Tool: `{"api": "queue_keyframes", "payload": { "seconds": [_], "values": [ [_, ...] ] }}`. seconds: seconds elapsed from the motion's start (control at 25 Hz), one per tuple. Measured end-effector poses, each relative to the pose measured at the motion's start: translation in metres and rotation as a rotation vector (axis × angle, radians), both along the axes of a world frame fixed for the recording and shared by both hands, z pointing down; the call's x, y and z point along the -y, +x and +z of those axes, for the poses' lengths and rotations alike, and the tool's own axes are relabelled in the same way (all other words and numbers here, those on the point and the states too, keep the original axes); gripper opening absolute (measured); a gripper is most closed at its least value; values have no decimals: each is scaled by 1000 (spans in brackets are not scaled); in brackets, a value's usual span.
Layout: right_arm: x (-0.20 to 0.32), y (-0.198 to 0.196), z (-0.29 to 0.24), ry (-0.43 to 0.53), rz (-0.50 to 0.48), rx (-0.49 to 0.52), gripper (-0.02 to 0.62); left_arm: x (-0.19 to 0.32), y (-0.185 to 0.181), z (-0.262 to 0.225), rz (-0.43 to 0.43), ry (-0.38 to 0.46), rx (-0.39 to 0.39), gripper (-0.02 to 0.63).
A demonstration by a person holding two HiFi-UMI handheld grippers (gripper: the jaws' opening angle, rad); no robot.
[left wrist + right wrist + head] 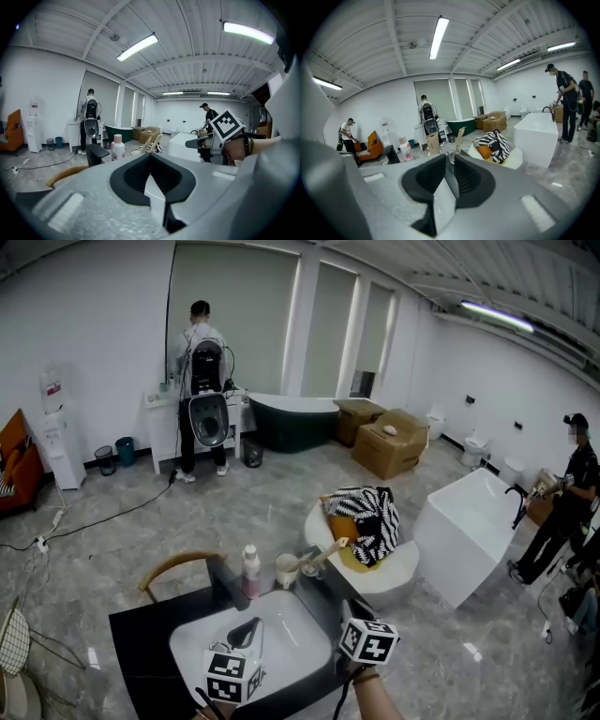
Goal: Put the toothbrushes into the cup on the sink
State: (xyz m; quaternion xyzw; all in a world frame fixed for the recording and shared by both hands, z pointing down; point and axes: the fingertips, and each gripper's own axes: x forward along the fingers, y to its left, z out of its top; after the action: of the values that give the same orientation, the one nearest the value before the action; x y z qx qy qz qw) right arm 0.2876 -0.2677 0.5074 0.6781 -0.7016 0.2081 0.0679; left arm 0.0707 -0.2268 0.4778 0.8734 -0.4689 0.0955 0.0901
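Note:
A white sink (281, 638) sits in a black counter at the bottom of the head view. On its far rim stands a pale cup (287, 570) with a toothbrush (325, 555) leaning out to the right. From the right gripper view the cup (433, 143) and toothbrush (460, 138) stand just beyond the jaws. My left gripper (247, 629) hangs over the basin, shut and empty (150, 154). My right gripper (354, 615) is at the basin's right edge, short of the cup. Its jaws (451, 157) stand a narrow gap apart, and I see nothing between them.
A pink-and-white bottle (250, 571) and a black faucet (223, 582) stand left of the cup. Behind the counter are a white chair with a striped cushion (367, 517), a wooden chair (178, 568) and a white tub (469, 531). One person (202, 390) stands far back, another (567, 498) at the right.

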Motion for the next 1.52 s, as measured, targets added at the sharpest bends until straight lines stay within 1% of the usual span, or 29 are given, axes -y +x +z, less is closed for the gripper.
{"api": "queue_keyframes", "payload": {
  "seconds": [0.16,0.32,0.44,0.64,0.76,1.12,1.52],
  "values": [
    [-29,-5,-10,17,3,1,35,-17,-18,-4,-42,15,22,9],
    [-56,-5,-20,45,18,-59,9,-30,-31,-5,-62,37,59,9],
    [-71,-4,-23,53,36,-90,5,-35,-40,-6,-93,36,50,9],
    [-92,-5,-27,61,66,-91,4,-36,-46,-7,-138,23,26,9],
    [-96,-7,-25,50,70,-87,3,-34,-46,-7,-151,17,16,9],
    [-100,0,-20,-11,61,-107,3,-24,-35,-8,-142,20,9,9],
    [-99,-5,-22,0,67,-93,3,-22,-42,-5,-145,12,17,9]
  ]
}}
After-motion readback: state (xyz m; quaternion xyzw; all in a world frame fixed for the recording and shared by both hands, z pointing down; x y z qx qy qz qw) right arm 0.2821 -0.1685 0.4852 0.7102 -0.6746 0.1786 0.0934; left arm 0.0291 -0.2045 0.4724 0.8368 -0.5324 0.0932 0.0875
